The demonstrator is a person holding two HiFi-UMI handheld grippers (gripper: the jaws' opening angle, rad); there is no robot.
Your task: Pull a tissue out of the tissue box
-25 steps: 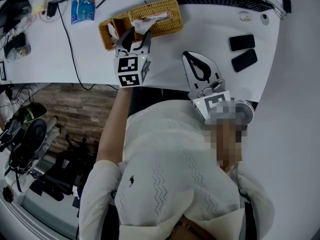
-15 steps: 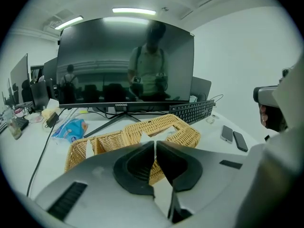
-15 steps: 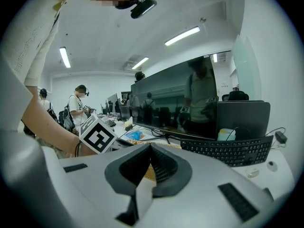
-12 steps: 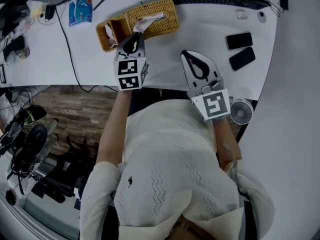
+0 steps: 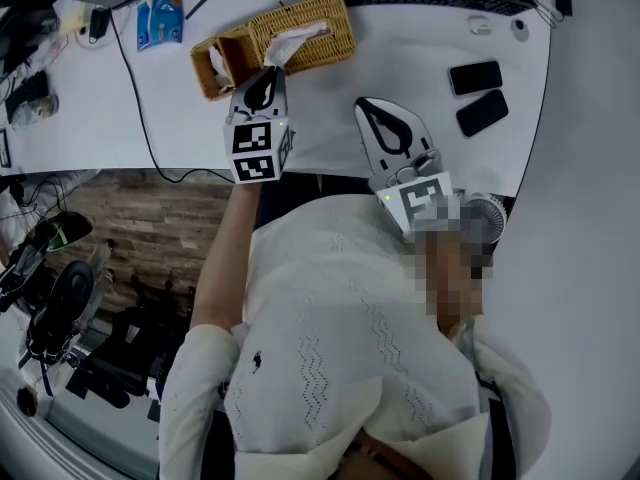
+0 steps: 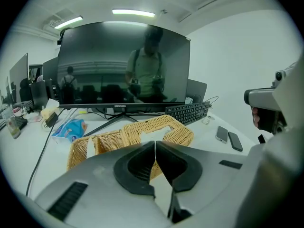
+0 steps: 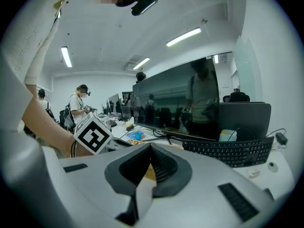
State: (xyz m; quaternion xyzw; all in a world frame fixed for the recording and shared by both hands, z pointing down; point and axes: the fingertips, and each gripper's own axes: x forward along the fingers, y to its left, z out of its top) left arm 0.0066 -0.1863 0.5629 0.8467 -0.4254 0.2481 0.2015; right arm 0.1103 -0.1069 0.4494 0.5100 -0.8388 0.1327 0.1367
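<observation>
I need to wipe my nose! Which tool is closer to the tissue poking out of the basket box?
Left. The left tool is shut on the end of the tissue; the right tool is apart, nearer the phones.

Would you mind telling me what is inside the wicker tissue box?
A white tissue pokes out of the wicker tissue box's top slot, its end in the left gripper's shut jaws. Any tissues further inside are hidden by the wicker.

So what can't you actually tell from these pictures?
- Whether the left hand-held gripper has pinched the tissue: in the left gripper view its own shut jaws cover the spot; in the head view it is too small.
- Tissues left in the wicker box: hidden inside, every view.
- Print on the blue packet: head view, too small.
</observation>
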